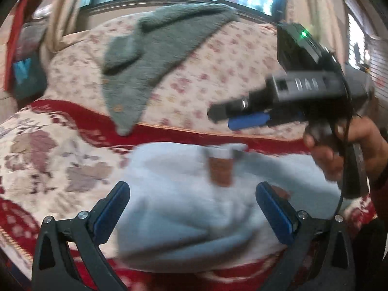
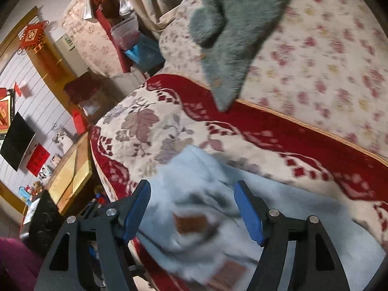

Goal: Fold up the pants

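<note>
1. Pants (image 1: 184, 206), pale blue jeans with a brown leather patch (image 1: 220, 169) at the waistband, lie bunched in a thick, rounded bundle on the seat of a sofa (image 1: 48, 160) covered in a red and cream leaf-patterned throw.
2. Left tongs (image 1: 191, 211) stand wide open just above the bundle, one blue pad on either side of it and neither pressing the denim.
3. Right tongs (image 2: 192, 215) are parted too, hovering over the waistband end with the patch showing between the pads; nothing is gripped. In the left view the right tool sits higher, held in the person's hand (image 1: 349, 150), clear of the cloth.
4. Judging by the layered, compact shape, at least one fold looks done, and both tongs have let go of the cloth.
5. What is left is hard to read through the blur: the edges look uneven, so a final fold or some squaring up may remain.
6. A grey fleece garment (image 1: 155, 55) draped over the floral backrest is well apart from the pants and plays no part.
</note>
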{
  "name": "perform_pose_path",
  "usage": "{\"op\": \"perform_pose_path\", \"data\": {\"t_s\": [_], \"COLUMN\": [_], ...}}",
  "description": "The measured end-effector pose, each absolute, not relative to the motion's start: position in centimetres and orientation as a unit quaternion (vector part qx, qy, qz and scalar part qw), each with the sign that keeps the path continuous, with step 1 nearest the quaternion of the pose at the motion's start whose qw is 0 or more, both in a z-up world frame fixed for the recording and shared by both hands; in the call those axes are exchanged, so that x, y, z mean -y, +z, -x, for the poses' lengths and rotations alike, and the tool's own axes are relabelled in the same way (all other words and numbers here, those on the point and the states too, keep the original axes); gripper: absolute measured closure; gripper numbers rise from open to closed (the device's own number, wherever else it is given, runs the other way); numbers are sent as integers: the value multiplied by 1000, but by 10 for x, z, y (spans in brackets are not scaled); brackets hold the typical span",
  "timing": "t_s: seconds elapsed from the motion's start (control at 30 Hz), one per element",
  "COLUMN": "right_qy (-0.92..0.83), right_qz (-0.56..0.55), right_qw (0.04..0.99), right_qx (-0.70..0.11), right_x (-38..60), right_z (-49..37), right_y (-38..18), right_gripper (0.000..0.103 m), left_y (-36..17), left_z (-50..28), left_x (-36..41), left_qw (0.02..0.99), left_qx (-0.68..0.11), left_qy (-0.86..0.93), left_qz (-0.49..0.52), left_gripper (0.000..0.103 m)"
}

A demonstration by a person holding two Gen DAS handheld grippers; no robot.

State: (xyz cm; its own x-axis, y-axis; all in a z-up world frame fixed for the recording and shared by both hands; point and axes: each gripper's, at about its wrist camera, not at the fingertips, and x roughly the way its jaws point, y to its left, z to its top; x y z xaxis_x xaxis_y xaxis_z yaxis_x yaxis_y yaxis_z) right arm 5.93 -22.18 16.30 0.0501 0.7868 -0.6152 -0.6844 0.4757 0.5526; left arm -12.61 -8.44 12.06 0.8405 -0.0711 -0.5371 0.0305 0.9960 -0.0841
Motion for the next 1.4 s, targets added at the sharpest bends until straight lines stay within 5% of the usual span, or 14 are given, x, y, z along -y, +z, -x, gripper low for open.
{"op": "perform_pose_path", "data": {"t_s": [0.1,0.2,0.3,0.47,0.63,0.7,0.77,1.03,1.1,1.3,1.4], "right_qy": [504,495,472,463,435,428,424,415,404,454,475], "right_qz": [19,114,141,-6,-116,-126,-144,-148,-125,-100,-84], "right_qw": [722,705,692,701,712,718,718,698,712,718,719], "right_qx": [-474,-495,-527,-543,-539,-534,-532,-564,-560,-519,-501], "right_x": [186,178,209,260,297,305,307,276,267,273,278], "right_z": [-50,-30,-16,-15,-14,-12,-12,-40,-42,-20,-7], "right_y": [154,132,96,68,80,85,89,66,63,99,119], "right_gripper": [31,68,72,72,68,39,20,23,51,90,90], "left_y": [124,122,123,115,97,90,85,75,73,83,94], "left_z": [123,121,114,75,53,50,52,76,79,83,85], "left_x": [59,42,30,45,70,77,82,86,84,70,72], "left_qw": [956,955,954,950,940,935,933,932,931,930,934], "left_qx": [-288,-292,-292,-306,-339,-352,-357,-359,-363,-362,-349], "left_qy": [-1,22,26,2,-34,-43,-45,-43,-36,-45,-60], "left_qz": [48,47,63,58,35,30,29,4,1,36,42], "left_gripper": [0,0,0,0,0,0,0,0,0,0,0]}}
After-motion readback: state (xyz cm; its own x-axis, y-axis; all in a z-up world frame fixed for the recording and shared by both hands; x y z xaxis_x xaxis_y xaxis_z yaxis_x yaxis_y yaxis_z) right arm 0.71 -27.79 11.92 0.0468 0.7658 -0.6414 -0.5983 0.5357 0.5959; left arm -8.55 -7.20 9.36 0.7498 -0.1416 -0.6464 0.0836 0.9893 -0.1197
